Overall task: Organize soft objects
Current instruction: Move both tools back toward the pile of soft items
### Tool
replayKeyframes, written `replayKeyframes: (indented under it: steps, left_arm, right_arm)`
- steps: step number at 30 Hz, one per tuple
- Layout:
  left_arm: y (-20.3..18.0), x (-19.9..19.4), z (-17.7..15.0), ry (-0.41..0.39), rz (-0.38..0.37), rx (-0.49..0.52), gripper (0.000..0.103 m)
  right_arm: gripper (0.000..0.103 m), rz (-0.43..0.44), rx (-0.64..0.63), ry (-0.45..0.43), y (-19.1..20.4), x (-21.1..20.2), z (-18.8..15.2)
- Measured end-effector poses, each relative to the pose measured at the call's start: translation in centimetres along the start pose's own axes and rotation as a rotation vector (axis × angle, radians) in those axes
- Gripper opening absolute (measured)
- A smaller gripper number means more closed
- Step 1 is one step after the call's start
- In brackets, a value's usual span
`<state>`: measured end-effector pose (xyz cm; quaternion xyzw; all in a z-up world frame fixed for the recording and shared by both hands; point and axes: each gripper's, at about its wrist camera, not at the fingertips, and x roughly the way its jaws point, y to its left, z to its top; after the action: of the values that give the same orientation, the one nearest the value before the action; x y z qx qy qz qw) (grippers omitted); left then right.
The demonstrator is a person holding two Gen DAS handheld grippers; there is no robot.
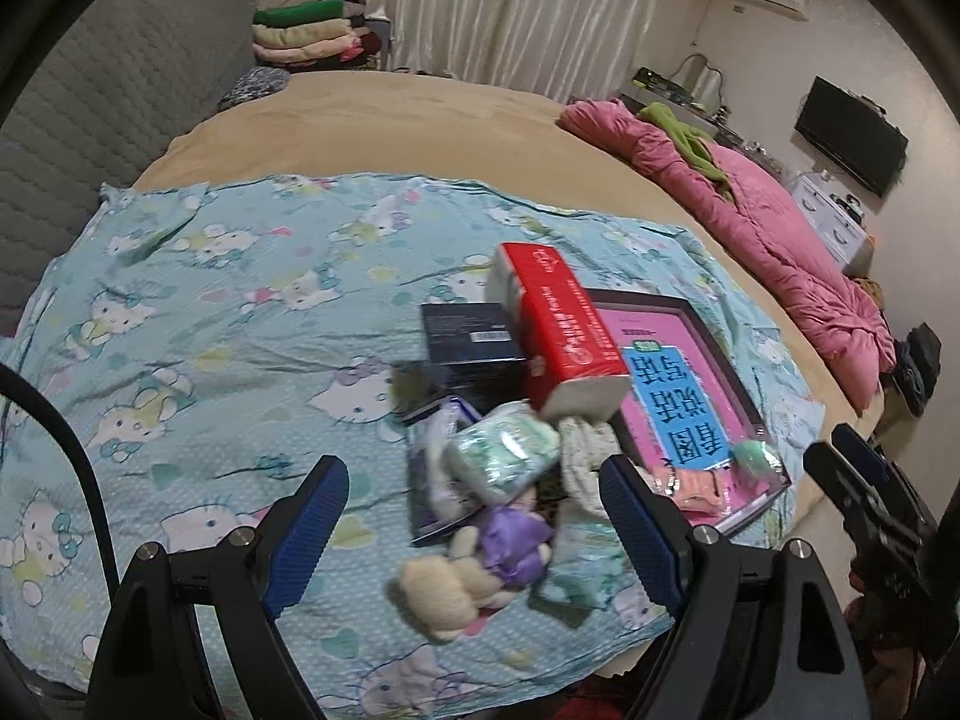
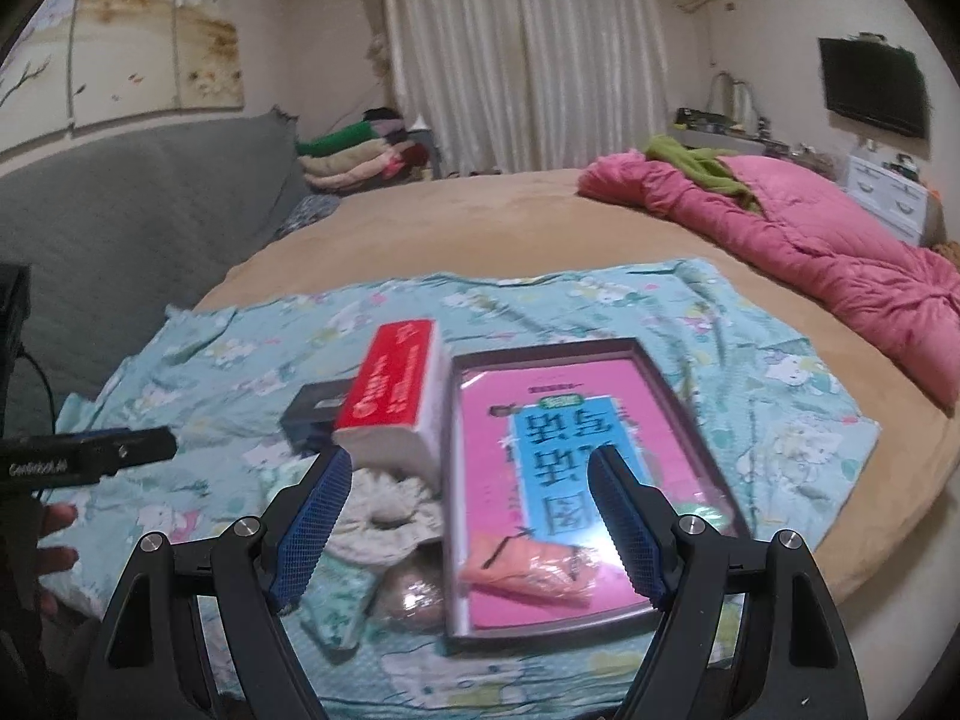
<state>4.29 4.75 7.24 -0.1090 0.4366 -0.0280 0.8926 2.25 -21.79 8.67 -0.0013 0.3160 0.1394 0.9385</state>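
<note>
A pile of small things lies on a light-blue cartoon-cat cloth [image 1: 210, 312] spread over a round bed. In it are a red tissue pack [image 1: 564, 324], a dark box [image 1: 468, 342], a green-white wrapped soft pack [image 1: 510, 453], a cream plush toy [image 1: 444, 588] with a purple piece [image 1: 510, 540], a white crocheted piece [image 2: 384, 510] and a tray holding a pink and blue book [image 2: 558, 462] with a peach pouch [image 2: 528, 570] on it. My left gripper [image 1: 474, 516] hangs open above the pile. My right gripper [image 2: 474, 510] is open over the tray's near-left corner, holding nothing.
A pink quilt [image 2: 840, 258] with a green cloth lies at the bed's far right. A grey padded headboard [image 1: 120, 90] stands left, folded blankets [image 1: 306, 36] behind it. Bare tan bedding [image 1: 390, 126] stretches beyond the cloth. A hand [image 2: 54, 546] shows at the left edge.
</note>
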Motion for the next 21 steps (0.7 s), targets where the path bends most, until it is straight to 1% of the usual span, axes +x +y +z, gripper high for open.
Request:
replayKeyframes:
  steps: [6, 10, 13, 18, 21]
  left_arm:
    - [1.5, 0.9, -1.4, 0.032, -0.008, -0.003, 0.085]
    - [1.8, 2.3, -2.9, 0.074, -0.008, 0.034, 0.085]
    - [1.6, 3.7, -3.9, 0.113, -0.005, 0.073, 0.085]
    - [1.0, 5.8, -5.5, 0.157, -0.038, 0.124, 0.085]
    - [0.9, 6.9, -6.1, 0.181, -0.050, 0.128, 0.085]
  right_arm:
    - [0.082, 0.050, -0.001, 0.080, 1.9, 1.3, -1.3]
    - [0.082, 0.051, -0.025, 0.128, 2.8, 2.4, -2.3]
    - [0.082, 0.044, -0.051, 0.147, 3.1, 3.1, -2.9]
    - [0.082, 0.061, -0.082, 0.177, 3.5, 4.4, -3.8]
    - [0.082, 0.073, -0.104, 0.203, 3.9, 5.5, -4.2]
